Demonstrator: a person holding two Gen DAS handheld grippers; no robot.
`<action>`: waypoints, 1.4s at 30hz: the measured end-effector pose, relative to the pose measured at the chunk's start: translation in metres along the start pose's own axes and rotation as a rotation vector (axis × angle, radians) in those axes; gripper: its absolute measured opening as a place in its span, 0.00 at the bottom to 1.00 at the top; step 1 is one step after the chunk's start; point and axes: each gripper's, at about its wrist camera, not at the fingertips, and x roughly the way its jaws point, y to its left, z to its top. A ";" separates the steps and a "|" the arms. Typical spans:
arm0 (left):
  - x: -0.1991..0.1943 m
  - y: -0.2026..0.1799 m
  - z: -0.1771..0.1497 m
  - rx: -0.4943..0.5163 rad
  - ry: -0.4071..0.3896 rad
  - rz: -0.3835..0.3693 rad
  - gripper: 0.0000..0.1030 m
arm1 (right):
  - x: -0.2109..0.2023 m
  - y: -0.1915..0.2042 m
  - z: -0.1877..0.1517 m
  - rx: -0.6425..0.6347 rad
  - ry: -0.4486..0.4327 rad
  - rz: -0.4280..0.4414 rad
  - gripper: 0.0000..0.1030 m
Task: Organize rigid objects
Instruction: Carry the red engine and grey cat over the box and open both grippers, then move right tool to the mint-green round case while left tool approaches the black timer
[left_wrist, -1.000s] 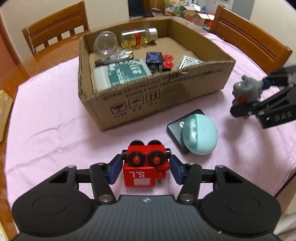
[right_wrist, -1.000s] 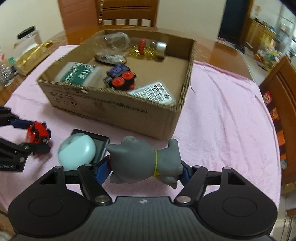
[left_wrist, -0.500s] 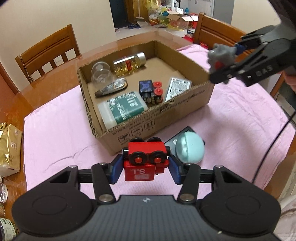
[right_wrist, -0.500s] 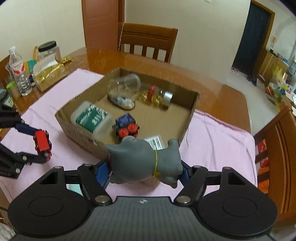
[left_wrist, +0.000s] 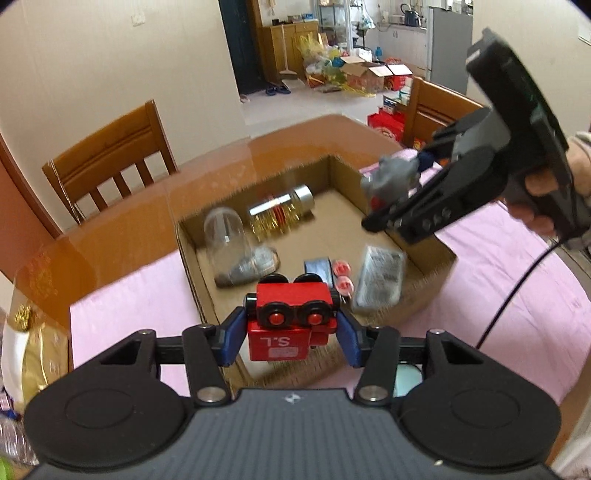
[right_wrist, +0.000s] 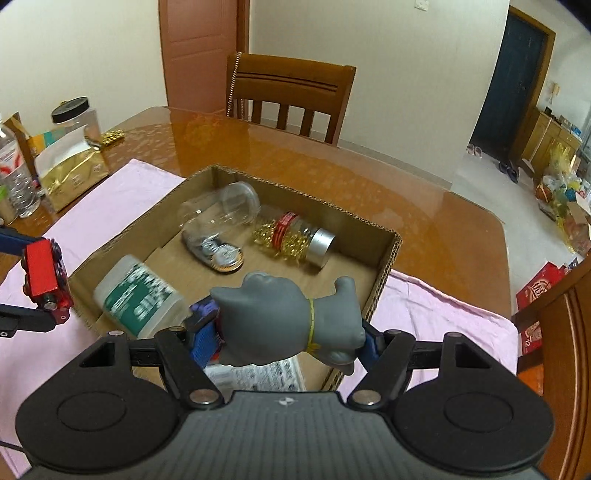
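My left gripper (left_wrist: 291, 338) is shut on a red toy train car (left_wrist: 291, 317) with black wheels, held in the air over the near wall of the cardboard box (left_wrist: 192, 266). My right gripper (right_wrist: 290, 338) is shut on a grey toy cat (right_wrist: 288, 325) with a yellow collar, raised above the box (right_wrist: 384, 266). From the left wrist the right gripper (left_wrist: 397, 184) with the cat (left_wrist: 391, 177) hangs over the box's right side. From the right wrist the red car (right_wrist: 44, 277) shows at the left, outside the box's left wall.
The box holds a clear jar (right_wrist: 218, 210), a bottle of gold capsules (right_wrist: 291, 236), a white tub with green label (right_wrist: 140, 295), a blue car with red wheels (left_wrist: 328, 273), a printed packet (left_wrist: 380, 277). Pink cloth (left_wrist: 517, 280) covers the table. Chairs (right_wrist: 291, 92) stand around; bottles, gold bag (right_wrist: 70, 173) at left.
Both grippers have risen with their toys. The right one has carried the cat from beside the box to above it. The left one has lifted the red car off the cloth toward the box.
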 end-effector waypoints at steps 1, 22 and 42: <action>0.004 0.001 0.005 -0.003 -0.004 0.006 0.50 | 0.004 -0.002 0.002 0.001 0.004 0.000 0.75; 0.071 0.024 0.039 -0.060 0.019 0.114 0.93 | -0.037 -0.015 -0.020 0.070 -0.062 0.007 1.00; 0.008 0.022 -0.038 -0.205 -0.007 0.127 0.94 | -0.032 0.063 -0.093 0.183 0.057 -0.018 1.00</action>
